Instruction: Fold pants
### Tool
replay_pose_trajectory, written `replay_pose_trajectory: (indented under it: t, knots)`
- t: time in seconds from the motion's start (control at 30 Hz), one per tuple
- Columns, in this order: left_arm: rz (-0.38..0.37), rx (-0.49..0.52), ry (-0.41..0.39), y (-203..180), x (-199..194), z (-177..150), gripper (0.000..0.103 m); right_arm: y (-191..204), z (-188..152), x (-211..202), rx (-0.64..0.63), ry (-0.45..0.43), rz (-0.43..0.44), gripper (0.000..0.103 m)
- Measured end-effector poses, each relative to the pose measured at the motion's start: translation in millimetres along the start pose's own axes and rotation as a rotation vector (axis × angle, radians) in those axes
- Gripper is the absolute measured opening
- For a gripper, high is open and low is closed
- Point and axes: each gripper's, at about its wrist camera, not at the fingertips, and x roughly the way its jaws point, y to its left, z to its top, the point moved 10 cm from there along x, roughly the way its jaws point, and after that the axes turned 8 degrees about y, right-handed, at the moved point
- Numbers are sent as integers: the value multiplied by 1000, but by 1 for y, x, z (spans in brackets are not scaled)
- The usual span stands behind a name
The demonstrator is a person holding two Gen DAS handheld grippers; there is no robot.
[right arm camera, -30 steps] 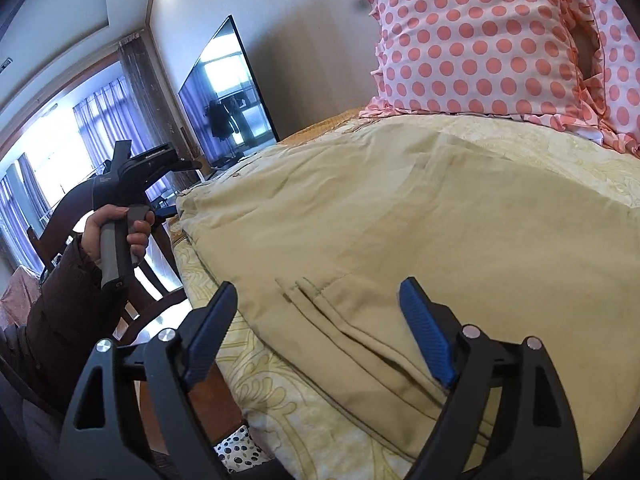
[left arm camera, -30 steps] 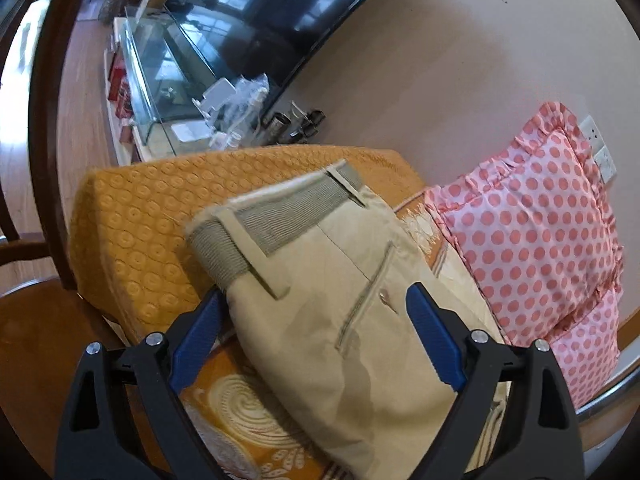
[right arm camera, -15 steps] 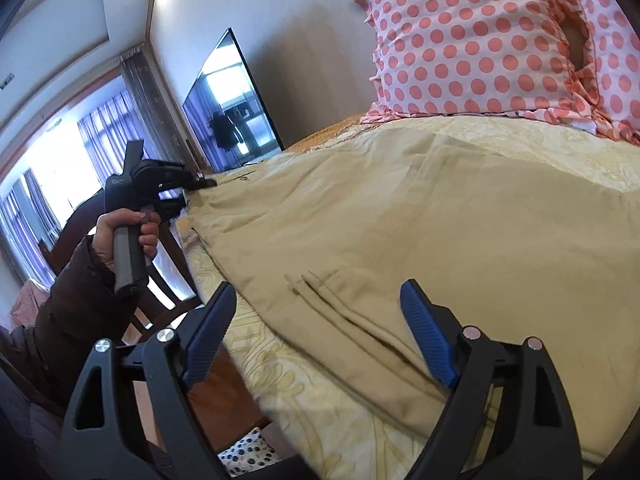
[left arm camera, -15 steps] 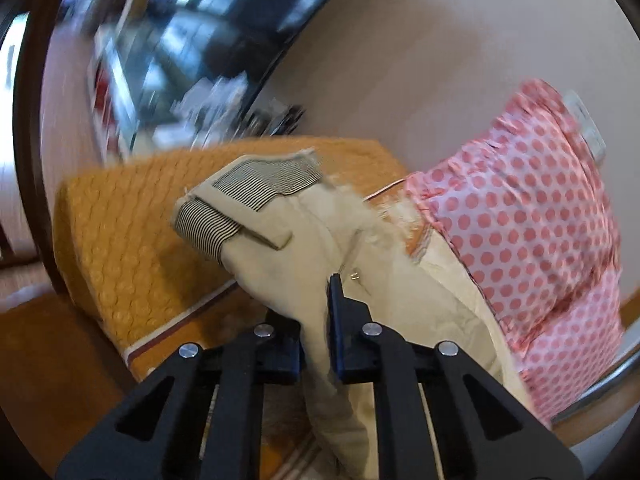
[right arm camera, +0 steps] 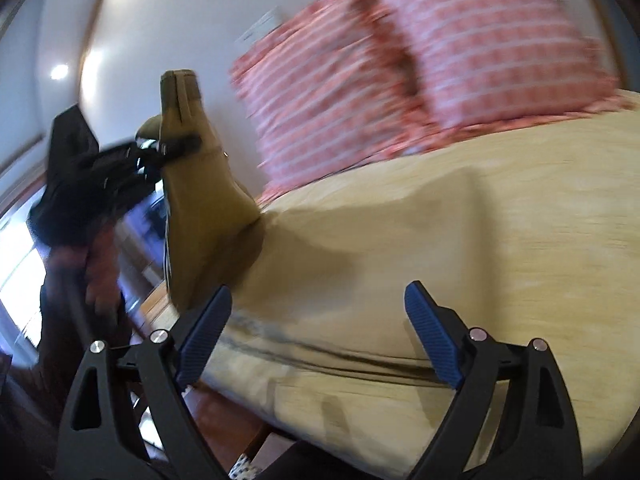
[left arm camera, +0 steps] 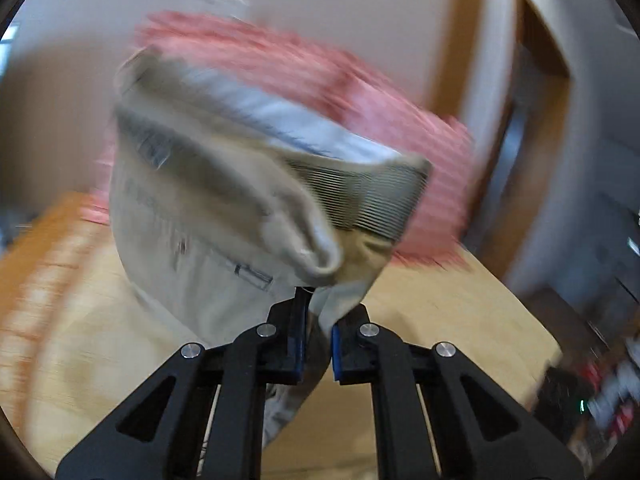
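Closest to me, the right tool [right arm camera: 316, 332] hangs with its blue pads spread wide and nothing between them, just above the near edge of the khaki pants [right arm camera: 400, 240] that lie flat on the bed [right arm camera: 560, 208], probably waiting to pin or take that side. Farther off, the left tool [left arm camera: 318, 332] is clamped on the waistband end, lifted clear of the bed, apparently to carry it over for a fold, with the pink pillow [left arm camera: 320, 68] behind.

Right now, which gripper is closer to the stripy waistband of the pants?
Left. The left gripper is shut on the pants just below the waistband. The right gripper hangs open over the other end, apart from the lifted waistband.
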Motion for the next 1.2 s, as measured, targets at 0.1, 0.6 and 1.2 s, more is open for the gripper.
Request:
replay_pose_trajectory:
  t: [0.1, 0.6, 1.2]
  knots:
    - [-53, 68, 147, -44, 55, -48, 8, -32, 0, -22, 79, -43, -60, 88]
    - [-37, 173, 221, -91, 67, -112, 7, -93, 9, -43, 206, -102, -160, 88]
    - [-122, 131, 109, -66, 3, -110, 93, -10, 57, -1, 18, -68, 44, 91]
